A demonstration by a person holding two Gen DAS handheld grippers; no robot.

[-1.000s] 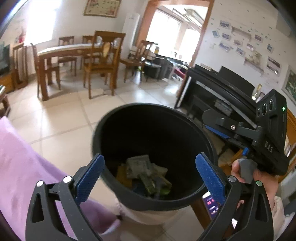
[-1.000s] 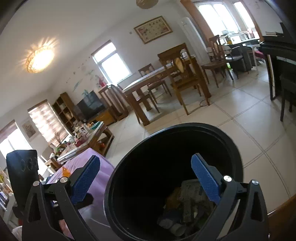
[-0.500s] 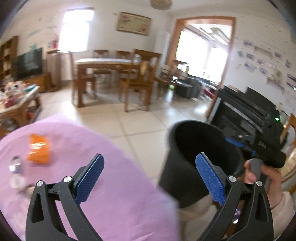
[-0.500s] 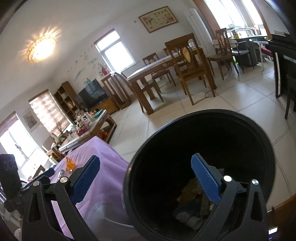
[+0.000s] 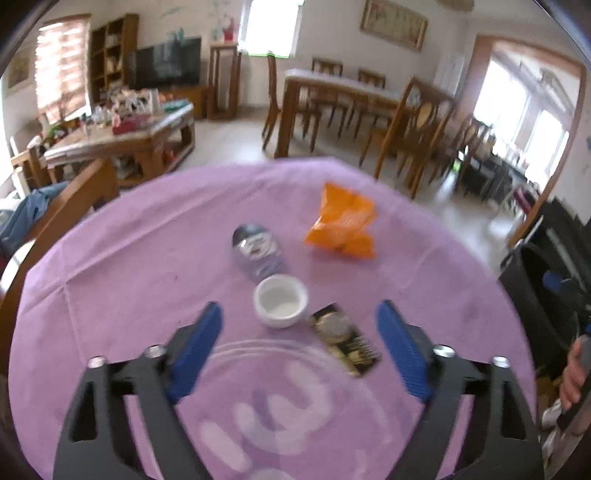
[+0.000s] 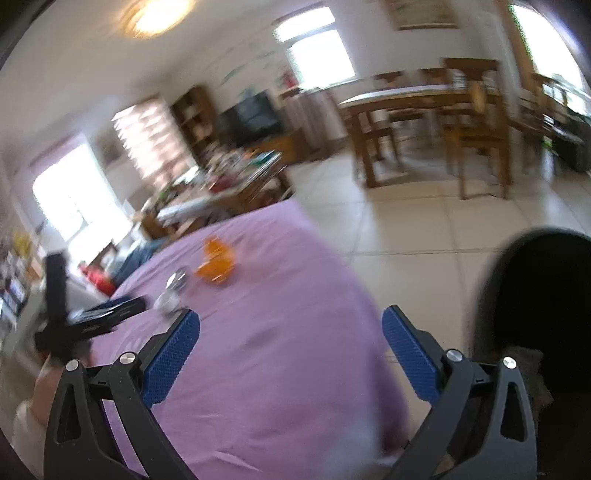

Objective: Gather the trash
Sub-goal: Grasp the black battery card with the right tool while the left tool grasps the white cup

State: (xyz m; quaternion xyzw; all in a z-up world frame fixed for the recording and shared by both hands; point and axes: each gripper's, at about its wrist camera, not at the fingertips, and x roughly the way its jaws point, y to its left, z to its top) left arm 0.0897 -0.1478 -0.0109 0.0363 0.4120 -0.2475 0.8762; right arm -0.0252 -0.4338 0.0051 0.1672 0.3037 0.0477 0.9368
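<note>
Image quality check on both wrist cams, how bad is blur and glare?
Left wrist: mild motion blur; orange wrapper, white cup and dark packet still readable; windows blown out. Right wrist: heavy motion smear, trash bin a dark blob, ceiling lamp flaring; only its own tongs sharp.

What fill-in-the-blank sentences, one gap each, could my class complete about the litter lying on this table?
1. The table is covered by a ____ cloth.
2. The crumpled snack bag is coloured ____.
3. The small white cup stands between the lying can and the dark ____.
4. Between the left claw fingers there is ____ held.

Missing words: purple; orange; wrapper; nothing
</note>
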